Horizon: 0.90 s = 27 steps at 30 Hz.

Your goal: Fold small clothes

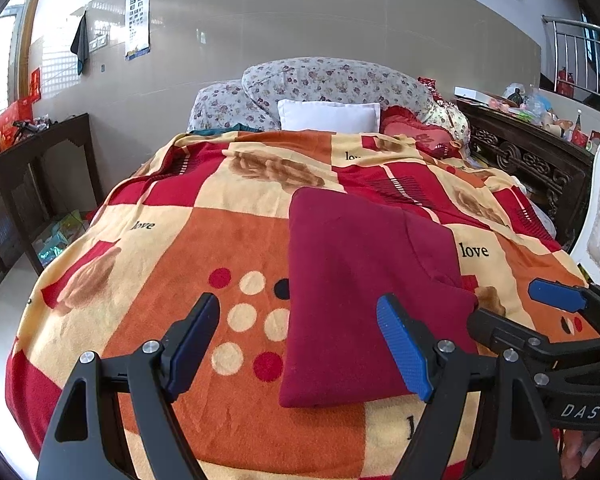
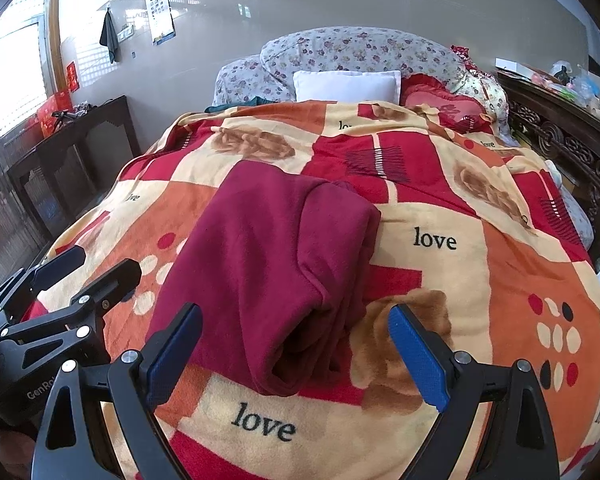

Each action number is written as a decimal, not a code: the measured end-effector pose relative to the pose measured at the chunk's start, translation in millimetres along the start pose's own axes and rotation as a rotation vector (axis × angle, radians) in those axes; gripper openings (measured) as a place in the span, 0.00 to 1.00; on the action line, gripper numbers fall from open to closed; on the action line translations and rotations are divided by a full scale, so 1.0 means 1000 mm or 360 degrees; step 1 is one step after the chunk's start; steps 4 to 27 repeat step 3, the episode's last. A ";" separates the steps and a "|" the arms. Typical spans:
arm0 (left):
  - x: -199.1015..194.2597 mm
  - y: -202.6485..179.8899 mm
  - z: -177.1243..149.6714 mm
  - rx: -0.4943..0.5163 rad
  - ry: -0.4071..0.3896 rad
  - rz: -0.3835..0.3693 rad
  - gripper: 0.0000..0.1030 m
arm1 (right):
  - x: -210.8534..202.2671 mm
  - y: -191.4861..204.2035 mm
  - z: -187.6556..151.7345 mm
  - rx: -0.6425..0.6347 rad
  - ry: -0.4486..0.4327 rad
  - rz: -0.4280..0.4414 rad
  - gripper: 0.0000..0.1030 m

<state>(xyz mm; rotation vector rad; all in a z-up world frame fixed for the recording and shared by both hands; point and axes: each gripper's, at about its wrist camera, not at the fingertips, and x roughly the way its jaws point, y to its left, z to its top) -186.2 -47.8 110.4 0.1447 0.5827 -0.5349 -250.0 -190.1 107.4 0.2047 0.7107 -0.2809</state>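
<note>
One folded maroon garment (image 2: 268,272), rolled opening seemingly only right-view, blanket (image 1: 180,256)

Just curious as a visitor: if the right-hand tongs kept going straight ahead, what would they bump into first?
Most likely the folded maroon garment lying on the patterned blanket. The right tongs are open and its near edge sits between them, though depth is hard to judge.

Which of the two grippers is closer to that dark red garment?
Roughly equal: the left gripper hangs over the garment's near left edge, the right gripper over its near right end.
</note>
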 end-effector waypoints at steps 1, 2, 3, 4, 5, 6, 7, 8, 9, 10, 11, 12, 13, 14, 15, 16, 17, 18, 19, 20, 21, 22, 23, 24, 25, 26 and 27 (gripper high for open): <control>0.000 -0.001 0.000 0.0005 0.0001 -0.0002 0.78 | 0.000 -0.001 0.000 0.0000 0.0002 0.0002 0.94; 0.000 -0.002 0.000 0.0005 0.0006 -0.0008 0.78 | 0.000 -0.002 0.000 0.0000 0.0003 0.0002 0.94; 0.001 -0.001 0.002 0.0003 0.0013 -0.0009 0.78 | 0.000 -0.003 0.000 0.0003 0.0003 0.0001 0.94; 0.001 -0.001 0.002 0.0003 0.0013 -0.0009 0.78 | 0.000 -0.003 0.000 0.0003 0.0003 0.0001 0.94; 0.001 -0.001 0.002 0.0003 0.0013 -0.0009 0.78 | 0.000 -0.003 0.000 0.0003 0.0003 0.0001 0.94; 0.001 -0.001 0.002 0.0003 0.0013 -0.0009 0.78 | 0.000 -0.003 0.000 0.0003 0.0003 0.0001 0.94; 0.001 -0.001 0.002 0.0003 0.0013 -0.0009 0.78 | 0.000 -0.003 0.000 0.0003 0.0003 0.0001 0.94; 0.001 -0.001 0.002 0.0003 0.0013 -0.0009 0.78 | 0.000 -0.003 0.000 0.0003 0.0003 0.0001 0.94; 0.001 -0.001 0.002 0.0003 0.0013 -0.0009 0.78 | 0.000 -0.003 0.000 0.0003 0.0003 0.0001 0.94; 0.001 -0.001 0.002 0.0003 0.0013 -0.0009 0.78 | 0.000 -0.003 0.000 0.0003 0.0003 0.0001 0.94; 0.001 -0.001 0.002 0.0003 0.0013 -0.0009 0.78 | 0.000 -0.003 0.000 0.0003 0.0003 0.0001 0.94; 0.001 -0.001 0.002 0.0003 0.0013 -0.0009 0.78 | 0.000 -0.003 0.000 0.0003 0.0003 0.0001 0.94; 0.001 -0.001 0.002 0.0003 0.0013 -0.0009 0.78 | 0.000 -0.003 0.000 0.0003 0.0003 0.0001 0.94; 0.001 -0.001 0.002 0.0003 0.0013 -0.0009 0.78 | 0.000 -0.003 0.000 0.0003 0.0003 0.0001 0.94; 0.001 -0.001 0.002 0.0003 0.0013 -0.0009 0.78 | 0.000 -0.003 0.000 0.0003 0.0003 0.0001 0.94; 0.001 -0.001 0.002 0.0003 0.0013 -0.0009 0.78 | 0.000 -0.003 0.000 0.0003 0.0003 0.0001 0.94; 0.001 -0.001 0.002 0.0003 0.0013 -0.0009 0.78 | 0.000 -0.003 0.000 0.0003 0.0003 0.0001 0.94; 0.001 -0.001 0.002 0.0003 0.0013 -0.0009 0.78 | 0.000 -0.003 0.000 0.0003 0.0003 0.0001 0.94; 0.001 -0.001 0.002 0.0003 0.0013 -0.0009 0.78 | 0.000 -0.003 0.000 0.0003 0.0003 0.0001 0.94; 0.001 -0.001 0.002 0.0003 0.0013 -0.0009 0.78 | 0.000 -0.003 0.000 0.0003 0.0003 0.0001 0.94; 0.001 -0.001 0.002 0.0003 0.0013 -0.0009 0.78 | 0.000 -0.003 0.000 0.0003 0.0003 0.0001 0.94; 0.001 -0.001 0.002 0.0003 0.0013 -0.0009 0.78 | 0.000 -0.003 0.000 0.0003 0.0003 0.0001 0.94; 0.001 -0.001 0.002 0.0003 0.0013 -0.0009 0.78 | 0.000 -0.003 0.000 0.0003 0.0003 0.0001 0.94; 0.001 -0.001 0.002 0.0003 0.0013 -0.0009 0.78 | 0.000 -0.003 0.000 0.0003 0.0003 0.0001 0.94; 0.001 -0.001 0.002 0.0003 0.0013 -0.0009 0.78 | 0.000 -0.003 0.000 0.0003 0.0003 0.0001 0.94; 0.001 -0.001 0.002 0.0003 0.0013 -0.0009 0.78 | 0.000 -0.003 0.000 0.0003 0.0003 0.0001 0.94; 0.001 -0.001 0.002 0.0003 0.0013 -0.0009 0.78 | 0.000 -0.003 0.000 0.0003 0.0003 0.0001 0.94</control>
